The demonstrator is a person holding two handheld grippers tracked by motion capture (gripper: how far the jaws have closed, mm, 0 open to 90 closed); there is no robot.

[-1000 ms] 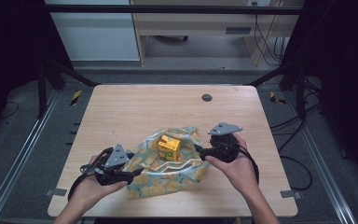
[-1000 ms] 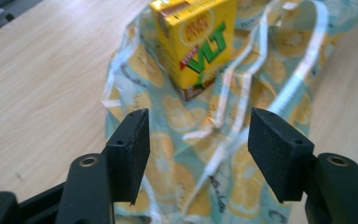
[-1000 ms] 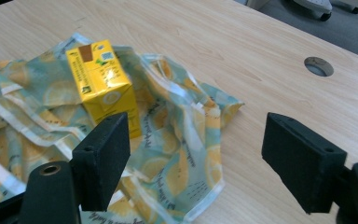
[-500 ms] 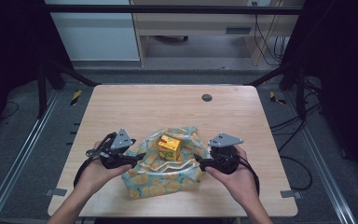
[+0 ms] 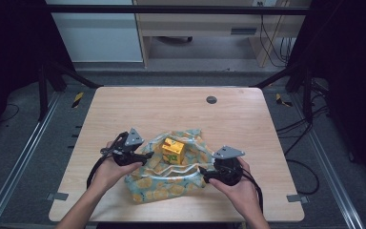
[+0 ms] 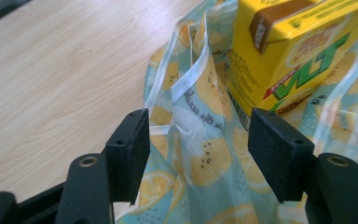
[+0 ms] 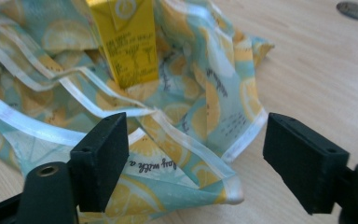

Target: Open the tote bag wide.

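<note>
Crumpled lemon-print bag (image 5: 171, 179), boxy yellow carton (image 5: 173, 150)

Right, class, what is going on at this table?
A person holds a two-jaw gripper in each hand over a lemon-print cloth spread on a wooden table. A yellow drink carton stands on the cloth. The left gripper sits at the cloth's left side, jaws open around a bunched fold. The right gripper is open at the cloth's right corner. Neither has closed on the fabric.
</note>
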